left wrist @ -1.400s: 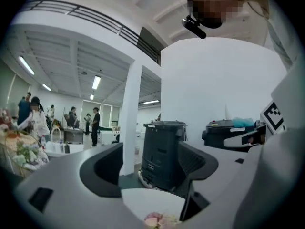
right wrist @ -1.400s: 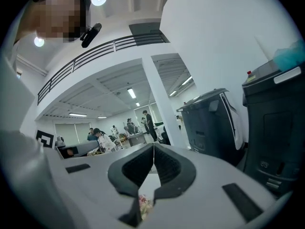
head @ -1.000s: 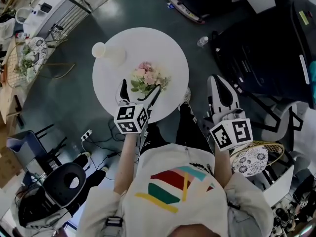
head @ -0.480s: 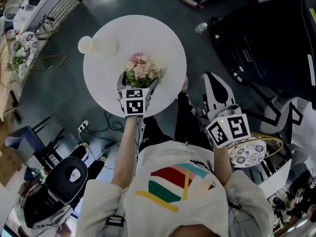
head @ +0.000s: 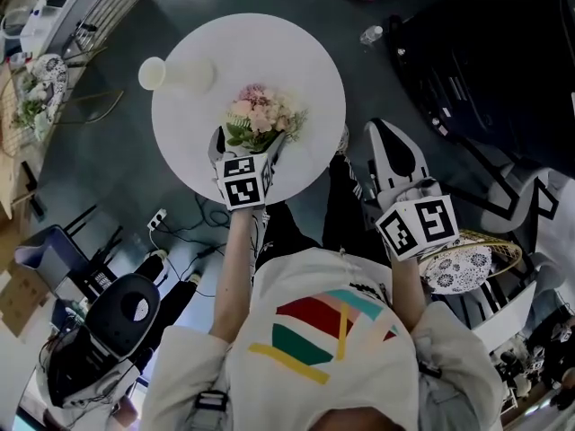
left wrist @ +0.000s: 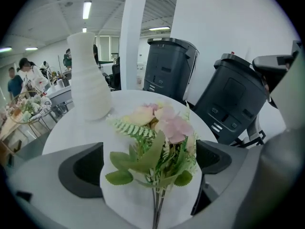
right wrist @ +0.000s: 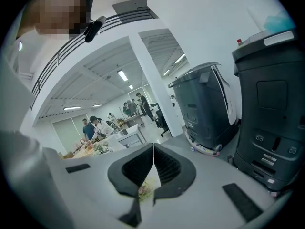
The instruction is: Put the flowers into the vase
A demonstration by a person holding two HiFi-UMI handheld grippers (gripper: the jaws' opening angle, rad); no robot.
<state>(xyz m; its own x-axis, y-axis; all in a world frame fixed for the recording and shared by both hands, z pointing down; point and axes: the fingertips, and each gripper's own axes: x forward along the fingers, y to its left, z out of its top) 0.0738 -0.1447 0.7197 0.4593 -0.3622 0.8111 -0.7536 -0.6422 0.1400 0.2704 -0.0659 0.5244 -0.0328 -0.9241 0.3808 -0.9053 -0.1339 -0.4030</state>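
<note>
Head view – table: a round white table [head: 305, 61] on a dark floor, the person standing at its near edge.
Head view – vase: a white vase [head: 180, 74] close to the table's far-left rim, well apart from the flowers.
Head view – flowers: the flowers [head: 260, 117] lie near the middle of the table, blooms away from the person.
Head view – left gripper: the left gripper [head: 252, 148] reaches over the near rim, one jaw on each side of the lower part of the bunch.
Head view – right gripper: the right gripper [head: 393, 151] hangs off the table, to the right of its rim.
Head view – surroundings: black bins [head: 485, 70] well to the right, a small bottle [head: 370, 35] on the floor, a chair [head: 121, 317] at lower left, a basket [head: 467, 263] by the right arm.
Left gripper view – jaws: wide apart – the stems run down between them and touch neither pad.
Left gripper view – vase: upright on the table, behind and left of the flowers, with bare tabletop between; a white pillar [left wrist: 133, 32] and the bins stand beyond.
Right gripper view – jaws: pressed tip to tip, nothing held; bins at right, people [right wrist: 93, 125] far off.
Change: a second ago the left gripper sat tilted at the stem ends – now it is squarer and further up the bunch; the right gripper keeps its place.
Room: open tabletop right of the flowers.
</note>
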